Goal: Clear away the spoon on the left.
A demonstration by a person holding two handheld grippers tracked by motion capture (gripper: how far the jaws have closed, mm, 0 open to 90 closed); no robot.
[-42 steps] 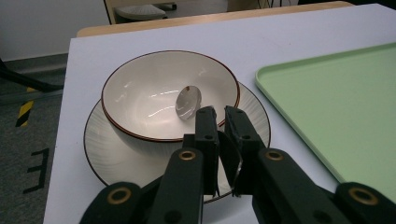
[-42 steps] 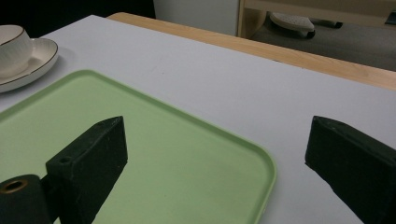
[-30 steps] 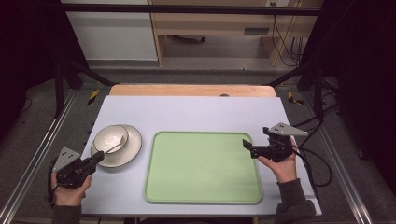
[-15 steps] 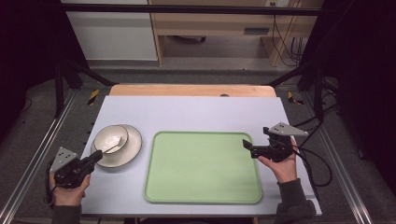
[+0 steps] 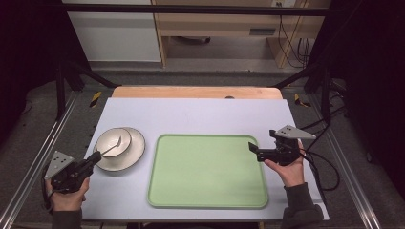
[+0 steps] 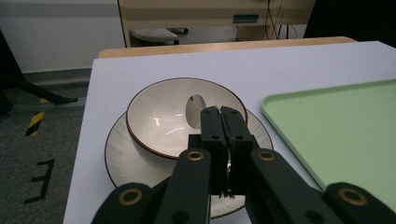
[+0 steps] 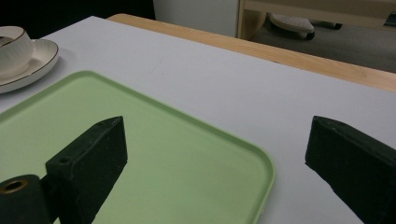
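This looks like a lab set up for recording. A black metal frame (image 5: 71, 76) rings the pale grey tabletop (image 5: 200, 114), yellow-and-black hazard tape (image 5: 95, 98) marks the grey carpeted floor (image 5: 33, 119), and loose black cables (image 5: 286, 38) hang behind a plain wooden bench (image 5: 215, 28).

The counter (image 5: 200, 114) beyond the tray (image 5: 207, 171) is left bare, so free passage is offered there. At the left, the way is blocked by the bowl (image 5: 114, 141) stacked on its plate (image 5: 136, 148).
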